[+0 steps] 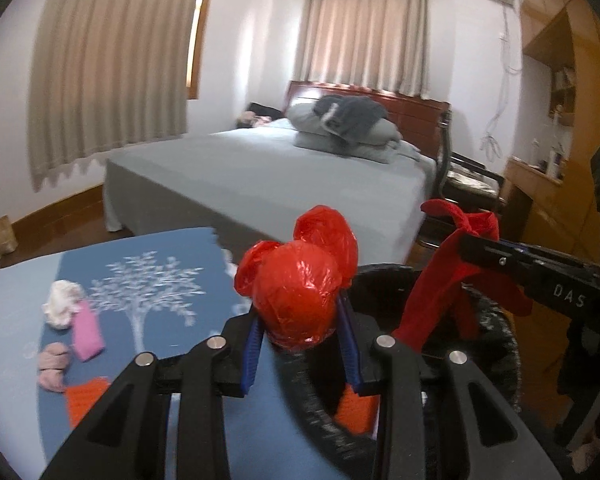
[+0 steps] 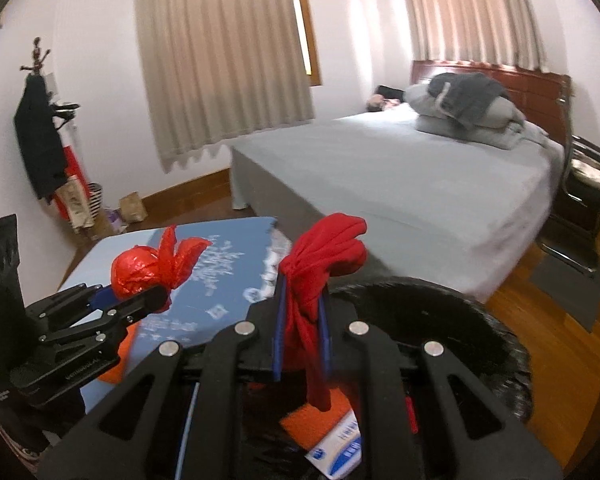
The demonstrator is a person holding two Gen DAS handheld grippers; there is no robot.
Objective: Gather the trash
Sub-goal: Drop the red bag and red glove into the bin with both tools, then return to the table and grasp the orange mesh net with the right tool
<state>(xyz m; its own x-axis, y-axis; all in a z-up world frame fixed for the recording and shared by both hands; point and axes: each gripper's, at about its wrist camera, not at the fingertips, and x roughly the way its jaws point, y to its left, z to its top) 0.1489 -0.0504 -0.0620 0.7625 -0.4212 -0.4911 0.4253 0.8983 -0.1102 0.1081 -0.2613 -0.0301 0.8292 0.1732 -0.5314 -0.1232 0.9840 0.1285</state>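
My left gripper (image 1: 300,316) is shut on a knotted red plastic bag (image 1: 300,284), held above the rim of the black-lined trash bin (image 1: 496,344). The same bag shows in the right wrist view (image 2: 140,272), at the left gripper (image 2: 140,292). My right gripper (image 2: 302,300) is shut on a red cloth (image 2: 324,256) that hangs over the bin (image 2: 480,344); it also shows in the left wrist view (image 1: 440,292), pinched by the right gripper (image 1: 472,248). Orange and white packaging (image 2: 332,432) lies inside the bin.
A blue table (image 1: 148,280) with a white tree print holds a white crumpled tissue (image 1: 62,304), a pink packet (image 1: 86,332), a pinkish wad (image 1: 54,364) and an orange packet (image 1: 86,400). A grey bed (image 1: 268,176) stands behind. A chair (image 2: 588,184) stands at the right.
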